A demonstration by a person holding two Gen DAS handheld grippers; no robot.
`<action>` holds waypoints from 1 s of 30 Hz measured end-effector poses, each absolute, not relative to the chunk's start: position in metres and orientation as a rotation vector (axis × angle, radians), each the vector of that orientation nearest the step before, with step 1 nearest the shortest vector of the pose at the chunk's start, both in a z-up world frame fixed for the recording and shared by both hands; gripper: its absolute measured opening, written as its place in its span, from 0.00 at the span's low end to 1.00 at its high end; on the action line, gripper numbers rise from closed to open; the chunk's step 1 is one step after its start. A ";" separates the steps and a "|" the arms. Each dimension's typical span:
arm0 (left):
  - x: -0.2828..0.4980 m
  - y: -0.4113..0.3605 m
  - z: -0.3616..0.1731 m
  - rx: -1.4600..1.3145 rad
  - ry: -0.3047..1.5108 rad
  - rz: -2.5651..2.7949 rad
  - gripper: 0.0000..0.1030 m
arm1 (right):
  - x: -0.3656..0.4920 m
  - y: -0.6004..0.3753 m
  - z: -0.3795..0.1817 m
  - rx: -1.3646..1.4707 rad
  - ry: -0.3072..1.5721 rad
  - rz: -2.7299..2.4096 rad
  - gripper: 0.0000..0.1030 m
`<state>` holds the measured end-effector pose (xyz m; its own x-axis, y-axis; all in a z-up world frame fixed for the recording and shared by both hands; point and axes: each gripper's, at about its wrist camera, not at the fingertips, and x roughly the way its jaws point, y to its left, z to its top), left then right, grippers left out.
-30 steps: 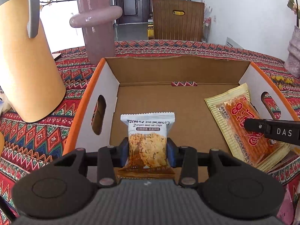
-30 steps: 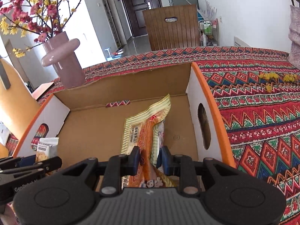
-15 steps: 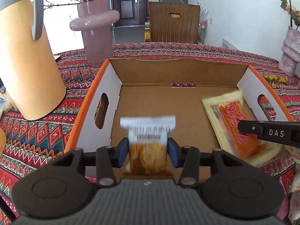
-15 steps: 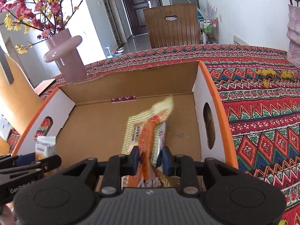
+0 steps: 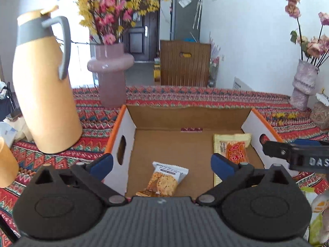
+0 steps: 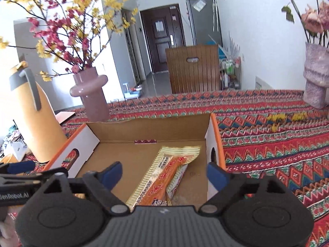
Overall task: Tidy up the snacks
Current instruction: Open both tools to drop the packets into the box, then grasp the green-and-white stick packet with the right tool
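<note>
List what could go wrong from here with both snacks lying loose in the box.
1. The open left gripper hangs above the oat crisp packet; dipping could crush it.
2. The open right gripper straddles the cardboard box wall; a sideways pull may drag it.
3. The orange snack packets overlap, so later snacks may sit unevenly.

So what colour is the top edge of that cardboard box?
Orange, running along the box's side rims over white walls; clearest in the right wrist view.

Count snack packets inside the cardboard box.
2: the oat crisp packet near the front left, and the orange-and-yellow packet along the right wall. Another may lie beneath it.
</note>
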<state>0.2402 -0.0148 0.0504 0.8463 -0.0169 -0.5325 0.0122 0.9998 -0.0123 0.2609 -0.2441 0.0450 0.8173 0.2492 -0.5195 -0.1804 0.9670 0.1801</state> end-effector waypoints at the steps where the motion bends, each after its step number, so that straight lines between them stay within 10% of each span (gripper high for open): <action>1: 0.234 -0.014 0.052 -0.005 0.543 -0.013 1.00 | 0.253 -0.246 0.047 0.115 0.555 0.229 0.94; 30: 0.102 0.035 0.019 -0.030 0.454 0.043 1.00 | 0.094 -0.300 0.001 0.057 0.480 0.070 0.99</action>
<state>0.1017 0.0355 0.0192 0.8977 0.0348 -0.4392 -0.0482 0.9986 -0.0195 0.0940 -0.3005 0.0008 0.8847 0.0805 -0.4591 -0.0536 0.9960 0.0714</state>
